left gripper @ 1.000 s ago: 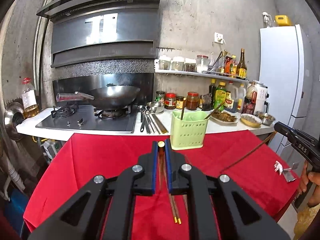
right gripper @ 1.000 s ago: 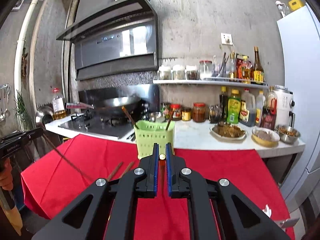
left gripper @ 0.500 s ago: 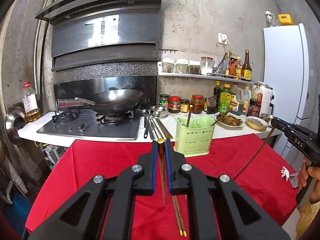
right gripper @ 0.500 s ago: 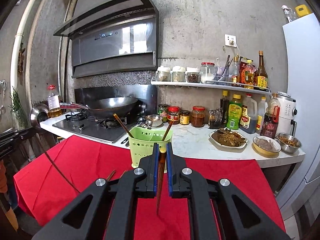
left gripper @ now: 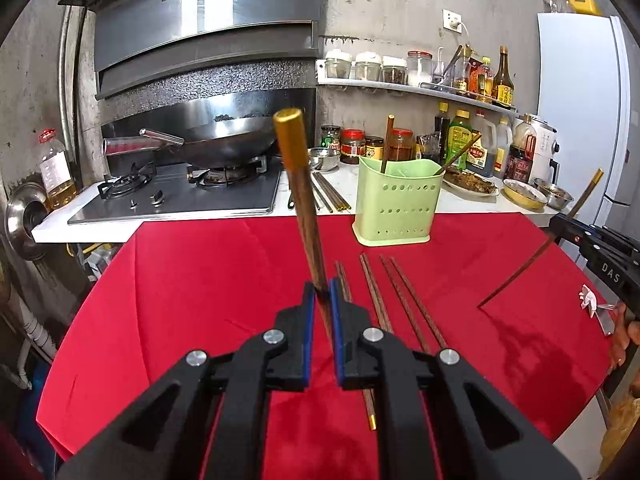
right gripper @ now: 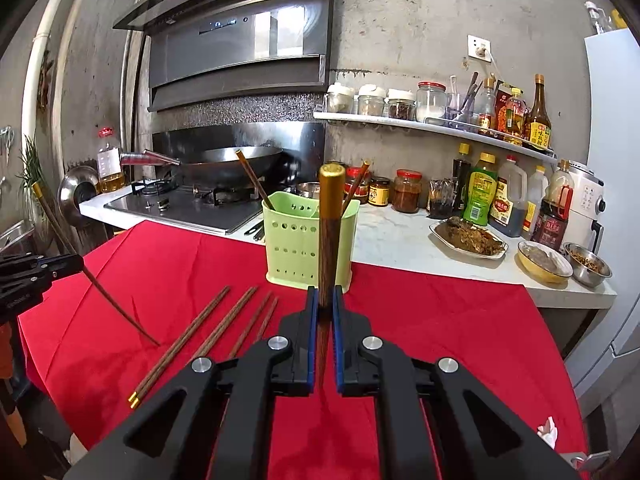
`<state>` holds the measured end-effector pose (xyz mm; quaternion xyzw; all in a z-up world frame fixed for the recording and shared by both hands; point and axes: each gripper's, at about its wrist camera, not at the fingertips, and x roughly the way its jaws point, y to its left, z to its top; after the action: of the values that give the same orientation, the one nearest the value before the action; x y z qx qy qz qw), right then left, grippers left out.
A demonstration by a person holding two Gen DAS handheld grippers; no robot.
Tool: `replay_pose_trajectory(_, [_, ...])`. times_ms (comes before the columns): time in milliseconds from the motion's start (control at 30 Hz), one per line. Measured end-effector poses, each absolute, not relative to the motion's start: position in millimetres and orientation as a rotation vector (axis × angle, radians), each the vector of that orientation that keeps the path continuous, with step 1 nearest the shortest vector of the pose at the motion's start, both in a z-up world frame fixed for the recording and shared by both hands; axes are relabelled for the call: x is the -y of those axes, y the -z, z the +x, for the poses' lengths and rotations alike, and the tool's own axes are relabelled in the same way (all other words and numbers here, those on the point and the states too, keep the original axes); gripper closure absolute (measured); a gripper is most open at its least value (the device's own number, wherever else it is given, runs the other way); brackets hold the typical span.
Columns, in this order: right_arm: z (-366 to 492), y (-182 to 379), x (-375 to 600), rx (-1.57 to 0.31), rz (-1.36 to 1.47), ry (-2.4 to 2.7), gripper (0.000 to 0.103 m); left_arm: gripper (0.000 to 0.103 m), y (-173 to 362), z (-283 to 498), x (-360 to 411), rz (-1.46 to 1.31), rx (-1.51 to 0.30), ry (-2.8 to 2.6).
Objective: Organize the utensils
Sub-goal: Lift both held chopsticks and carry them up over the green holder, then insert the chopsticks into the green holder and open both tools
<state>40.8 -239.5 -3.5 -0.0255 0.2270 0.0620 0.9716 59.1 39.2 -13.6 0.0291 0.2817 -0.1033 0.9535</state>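
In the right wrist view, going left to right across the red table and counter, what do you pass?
Left hand-held gripper with its chopstick → loose chopsticks → green utensil holder → plate of food → yellow bowl → steel bowl.

Your utensil holder (left gripper: 396, 200) is standing at the far edge of the surface (left gripper: 200, 280), with two chopsticks leaning inside it and four loose chopsticks (left gripper: 396, 300) lying on the surface just in front of it. Behind it the counter (right gripper: 400, 236) is carrying the stove (left gripper: 180, 196) and wok (left gripper: 228, 140) to the left, and jars, bottles and bowls to the right.
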Motion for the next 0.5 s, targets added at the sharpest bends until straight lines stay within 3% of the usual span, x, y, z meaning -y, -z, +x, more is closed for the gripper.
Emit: replay_pose_trajectory(500, [69.2, -19.6, 250.4, -0.376, -0.016, -0.138, 0.096, 0.096, -25.9, 94.6, -9.9, 0.046, -0.414, 0.253])
